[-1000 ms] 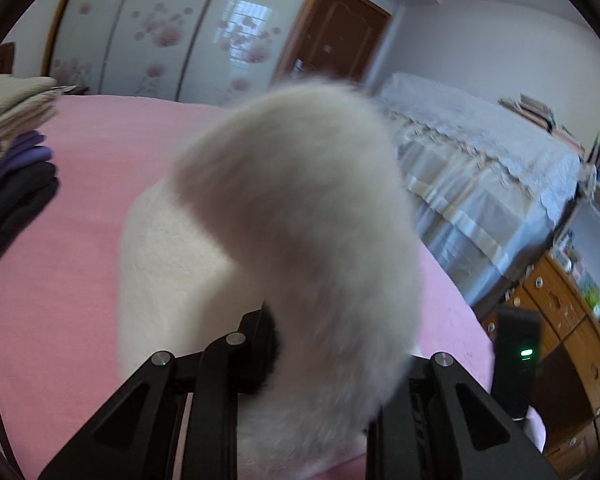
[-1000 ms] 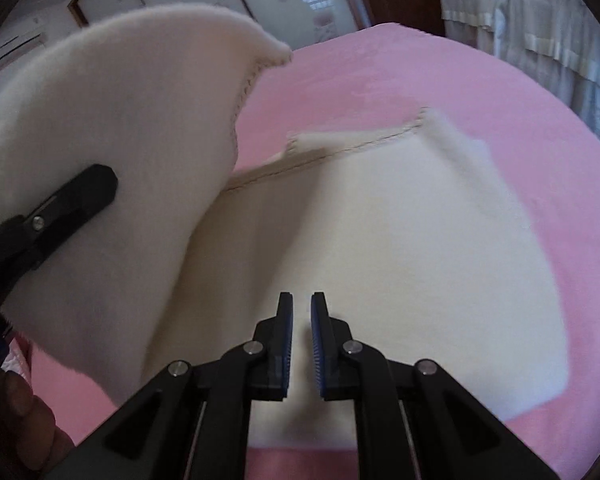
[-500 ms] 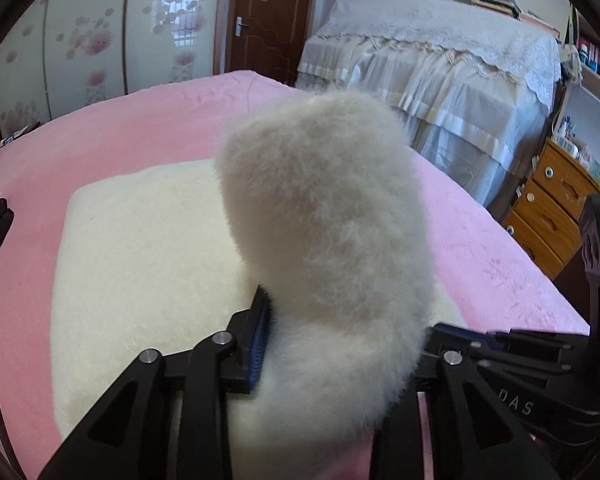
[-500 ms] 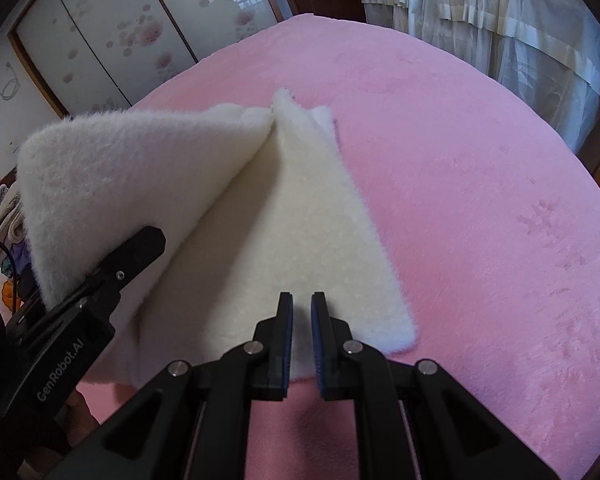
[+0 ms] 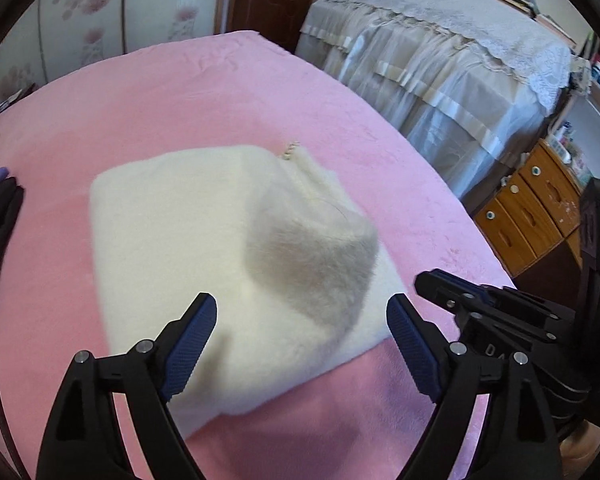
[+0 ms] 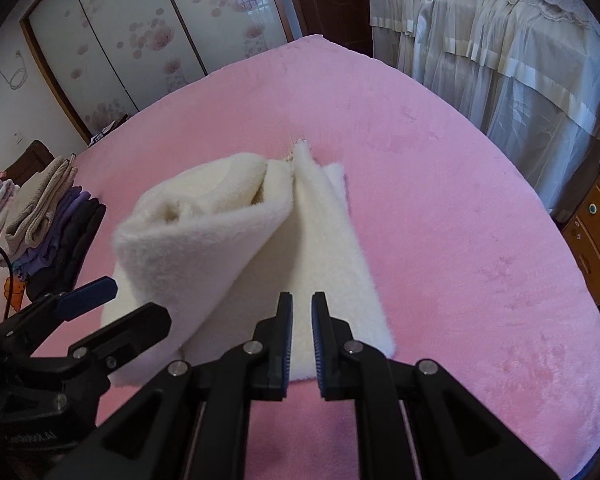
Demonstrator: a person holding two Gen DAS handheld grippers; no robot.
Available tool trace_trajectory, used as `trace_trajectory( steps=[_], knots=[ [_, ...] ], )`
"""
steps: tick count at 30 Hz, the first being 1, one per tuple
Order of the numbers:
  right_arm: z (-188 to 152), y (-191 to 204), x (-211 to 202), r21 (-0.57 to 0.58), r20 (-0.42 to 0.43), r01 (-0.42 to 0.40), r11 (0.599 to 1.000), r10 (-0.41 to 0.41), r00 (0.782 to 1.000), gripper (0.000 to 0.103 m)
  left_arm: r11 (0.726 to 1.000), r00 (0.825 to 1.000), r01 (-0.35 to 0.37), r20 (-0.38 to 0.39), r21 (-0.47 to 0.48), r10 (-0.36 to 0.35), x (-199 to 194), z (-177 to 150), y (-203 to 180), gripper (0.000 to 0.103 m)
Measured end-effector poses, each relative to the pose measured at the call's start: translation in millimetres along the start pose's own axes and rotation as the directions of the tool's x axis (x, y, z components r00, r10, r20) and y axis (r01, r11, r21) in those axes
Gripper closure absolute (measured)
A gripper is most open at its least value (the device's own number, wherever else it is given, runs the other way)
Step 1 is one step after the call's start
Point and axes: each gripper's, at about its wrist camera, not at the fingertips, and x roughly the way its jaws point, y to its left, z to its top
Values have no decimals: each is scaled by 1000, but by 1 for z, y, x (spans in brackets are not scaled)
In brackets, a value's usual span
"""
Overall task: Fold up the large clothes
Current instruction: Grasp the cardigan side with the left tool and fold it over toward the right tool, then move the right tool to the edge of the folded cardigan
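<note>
A cream fleece garment (image 5: 188,240) lies folded on the pink bed (image 5: 180,92). Its top flap (image 5: 312,248) is blurred and still raised, falling over the lower layers. My left gripper (image 5: 302,332) is open and empty just in front of the garment's near edge. In the right wrist view the garment (image 6: 228,232) shows with the flap (image 6: 204,240) curled up above the lower layer. My right gripper (image 6: 302,336) is shut and empty at the garment's near right corner. The left gripper's blue pads (image 6: 88,294) show at lower left there.
A stack of folded clothes (image 6: 48,216), beige over purple and black, sits on the bed's left side. A second bed with a lace cover (image 5: 440,60) stands to the right. A wooden drawer chest (image 5: 536,208) stands beyond the bed's right edge.
My left gripper has opened and let go of the fleece flap, which is dropping onto the folded garment. My right gripper stays shut and has hardly moved.
</note>
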Motion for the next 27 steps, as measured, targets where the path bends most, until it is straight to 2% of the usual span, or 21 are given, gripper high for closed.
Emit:
trace_trajectory(
  steps=[3,5,7,8,11,14,18,23,27],
  knots=[
    [10,9,-17,-21,-22,-9,1000,8,1000,72,999,999,-52,-13,-13,52,-25,9,3,16],
    [15,17,-30,-47,-23,-2,999,1,1000,55,995,995,-98,-22,-28,98,-43,15,7,16],
    [18,24,-45,-64,-21,-5,998,4,1000,45,990,990,-137,-29,-44,135,-61,20,12,16],
    [21,27,-52,-69,-13,-16,998,15,1000,37,987,989,-149,-23,-56,148,-71,21,17,15],
    [28,35,-64,-95,-3,-64,993,64,998,21,974,979,-203,10,-97,205,-96,23,34,12],
    [36,44,-63,-129,-5,-85,988,86,996,19,949,961,-269,13,-163,275,-104,15,61,8],
    [48,53,-38,-122,-27,-117,986,115,993,17,916,949,-314,-49,-250,312,-81,0,92,8],
    [64,60,17,-89,-152,-176,980,162,975,17,868,930,-367,-95,-336,356,-42,-5,101,8],
    [73,61,60,-92,-273,-136,986,107,956,17,849,918,-394,-112,-353,380,-21,-1,98,8]
  ],
)
